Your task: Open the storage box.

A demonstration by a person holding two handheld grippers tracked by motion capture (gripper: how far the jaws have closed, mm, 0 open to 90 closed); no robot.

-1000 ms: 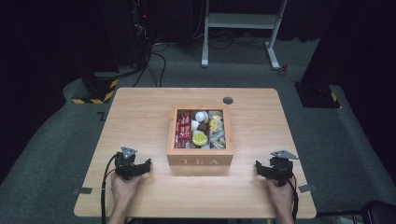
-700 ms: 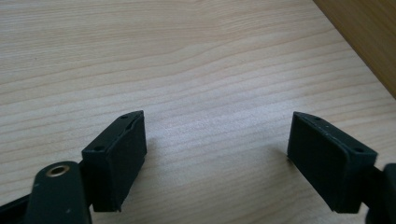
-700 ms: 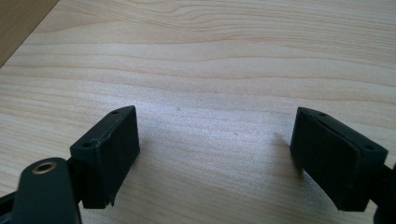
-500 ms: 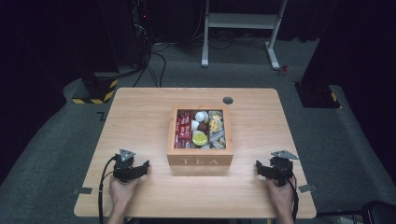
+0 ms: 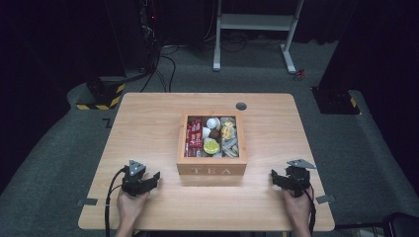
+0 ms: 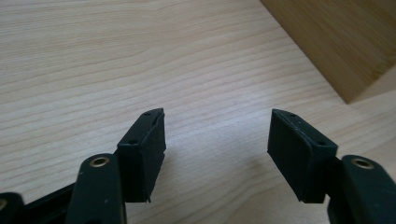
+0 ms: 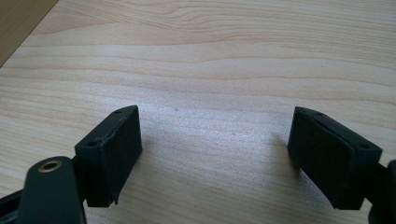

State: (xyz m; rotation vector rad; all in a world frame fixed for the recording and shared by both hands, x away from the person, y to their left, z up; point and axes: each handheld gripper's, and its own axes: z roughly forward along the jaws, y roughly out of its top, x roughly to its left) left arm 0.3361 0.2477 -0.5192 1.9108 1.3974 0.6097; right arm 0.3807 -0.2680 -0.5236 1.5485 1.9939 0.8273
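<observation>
Tea box [image 5: 212, 148] mid-frame on worktop [image 5: 148, 118]; my left gripper [image 5: 148, 181] and right gripper [image 5: 281, 178] flank it lower down, jaws released, empty.

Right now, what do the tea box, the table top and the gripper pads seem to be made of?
Tea box: apparently plain matt wood, grain on its side, "TEA" lettered on the front. Table top: pale wood or wood-look laminate, with a slight sheen and long grain lines. Left gripper and right gripper pads: probably matt black rubber or foam.

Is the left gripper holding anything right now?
No, in the left gripper view the left gripper stands open, with bare wooden table between its jaws and the tea box off to one side.
</observation>
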